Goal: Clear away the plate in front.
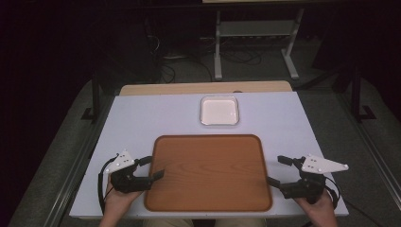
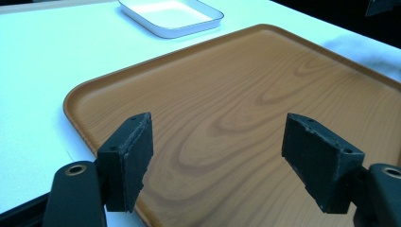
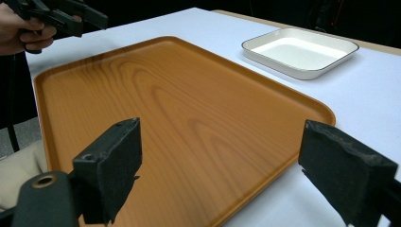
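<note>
Nothing looks started: the wooden tray (image 1: pixel 208 172) and white dish (image 1: pixel 219 110) sit bare, left gripper (image 1: pixel 154 167) and right gripper (image 1: pixel 278 171) fingers spread, holding nothing.

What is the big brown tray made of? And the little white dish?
The tray looks like wood, or plastic printed to look like it: swirly grain lines show, with a smooth, slightly shiny surface. The dish looks like enamelled metal or ceramic: glossy white with a thin dark rim. The pictures cannot settle which.
</note>
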{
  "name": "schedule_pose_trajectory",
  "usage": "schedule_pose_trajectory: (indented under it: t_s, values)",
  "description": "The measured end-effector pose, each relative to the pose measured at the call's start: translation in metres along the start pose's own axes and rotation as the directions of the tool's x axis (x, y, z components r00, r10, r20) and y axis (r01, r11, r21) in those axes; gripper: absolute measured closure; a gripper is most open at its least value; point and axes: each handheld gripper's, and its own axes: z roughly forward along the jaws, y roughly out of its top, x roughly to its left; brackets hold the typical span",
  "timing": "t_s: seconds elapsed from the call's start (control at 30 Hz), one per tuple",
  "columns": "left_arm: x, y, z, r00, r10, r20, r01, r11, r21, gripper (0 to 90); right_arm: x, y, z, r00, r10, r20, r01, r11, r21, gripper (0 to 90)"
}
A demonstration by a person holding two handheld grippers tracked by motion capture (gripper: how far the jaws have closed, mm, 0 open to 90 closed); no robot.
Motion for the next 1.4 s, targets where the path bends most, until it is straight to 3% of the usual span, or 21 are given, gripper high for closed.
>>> schedule_pose_trajectory:
  t_s: [0.23, 0.37, 0.97, 1.4]
  values:
    - [-0.002, 0.001, 0.002, 0.9999, 0.000, 0.013, 0.000, 1.0000, 0.001, 25.3, 0.000, -0.001, -0.001, 1.0000, 0.000, 0.004, 0.000, 1.000, 0.002, 13.4]
    - [-0.001, 0.004, 0.004, 0.9990, -0.035, 0.028, 0.035, 0.9992, -0.018, 25.6, 0.001, -0.001, -0.001, 1.0000, 0.001, 0.009, -0.001, 1.000, 0.005, 13.4]
    - [-0.007, 0.018, 0.022, 0.9972, 0.001, 0.075, -0.003, 0.9993, 0.038, 25.5, 0.000, -0.002, -0.004, 0.9991, 0.005, 0.042, -0.005, 1.000, -0.003, 13.5]
    - [-0.004, 0.030, 0.032, 0.9936, 0.018, 0.111, -0.025, 0.9978, 0.061, 25.2, -0.006, -0.005, -0.014, 0.9976, 0.024, 0.065, -0.022, 0.999, -0.042, 13.5]
